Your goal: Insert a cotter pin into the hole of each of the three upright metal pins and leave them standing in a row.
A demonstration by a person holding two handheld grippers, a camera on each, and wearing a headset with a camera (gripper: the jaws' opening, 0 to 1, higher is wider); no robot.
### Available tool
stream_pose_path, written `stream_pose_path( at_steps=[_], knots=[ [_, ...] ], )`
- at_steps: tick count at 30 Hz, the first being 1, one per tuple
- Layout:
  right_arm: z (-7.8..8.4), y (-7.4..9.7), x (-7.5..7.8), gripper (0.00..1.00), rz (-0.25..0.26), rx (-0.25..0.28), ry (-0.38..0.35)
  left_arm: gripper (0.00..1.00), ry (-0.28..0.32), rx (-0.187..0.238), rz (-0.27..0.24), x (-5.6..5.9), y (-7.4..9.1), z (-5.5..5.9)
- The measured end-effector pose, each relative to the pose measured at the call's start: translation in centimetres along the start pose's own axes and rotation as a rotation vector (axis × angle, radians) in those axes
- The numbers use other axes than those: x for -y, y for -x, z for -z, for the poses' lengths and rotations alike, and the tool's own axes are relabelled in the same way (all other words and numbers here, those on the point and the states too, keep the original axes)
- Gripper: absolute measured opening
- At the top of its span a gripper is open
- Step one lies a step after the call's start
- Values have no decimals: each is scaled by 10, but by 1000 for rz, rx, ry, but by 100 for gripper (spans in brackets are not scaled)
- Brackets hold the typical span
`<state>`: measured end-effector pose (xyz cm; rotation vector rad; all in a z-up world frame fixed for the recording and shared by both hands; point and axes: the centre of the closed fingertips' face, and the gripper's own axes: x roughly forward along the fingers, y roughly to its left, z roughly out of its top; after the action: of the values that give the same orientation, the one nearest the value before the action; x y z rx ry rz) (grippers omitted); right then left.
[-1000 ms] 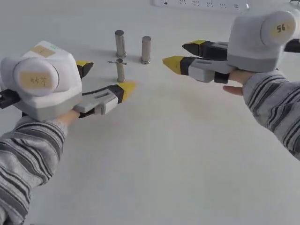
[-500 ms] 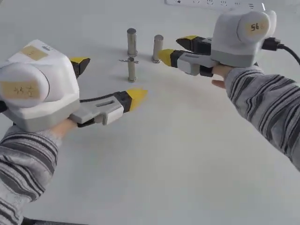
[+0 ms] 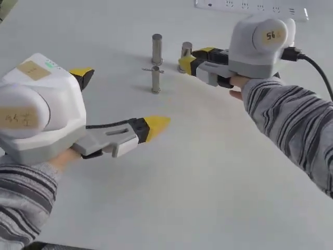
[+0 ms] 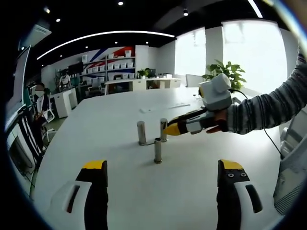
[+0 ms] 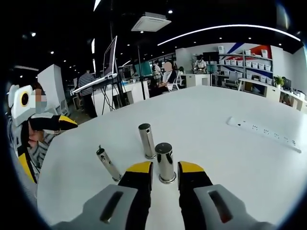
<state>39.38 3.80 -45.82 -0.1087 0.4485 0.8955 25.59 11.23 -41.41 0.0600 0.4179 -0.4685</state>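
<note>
White bench (image 3: 208, 182), three upright steel pins (image 3: 156, 48) — nearest pin (image 3: 155, 80) cross-pinned

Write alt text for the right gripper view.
The right gripper has its jaws closely either side of an upright metal pin on a white table; contact is unclear. A second pin stands behind it, and a third pin, to the left, carries a cotter pin.

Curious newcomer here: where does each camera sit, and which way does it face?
Head view: on the head, looking down at table, left gripper, right gripper, striped sleeves.
Left gripper view: on that gripper, along its wide-apart jaws toward three metal pins and right gripper.
Right gripper view: on that gripper, jaws flanking nearest pin.
Shared: all see the pins.
</note>
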Motion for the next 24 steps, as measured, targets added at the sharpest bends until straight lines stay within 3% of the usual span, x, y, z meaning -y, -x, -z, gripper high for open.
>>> stream_pose_path(
  at_steps=[14,22,24],
  knots=[
    [-4,-3,1,9,17,15,-50,99,16,11,16,1,6,-2],
    [-6,2,2,8,69,-1,-14,99,24,6,-4,-2,10,1],
    [-5,7,4,8,99,-14,24,99,22,7,-2,0,10,1]
  ],
)
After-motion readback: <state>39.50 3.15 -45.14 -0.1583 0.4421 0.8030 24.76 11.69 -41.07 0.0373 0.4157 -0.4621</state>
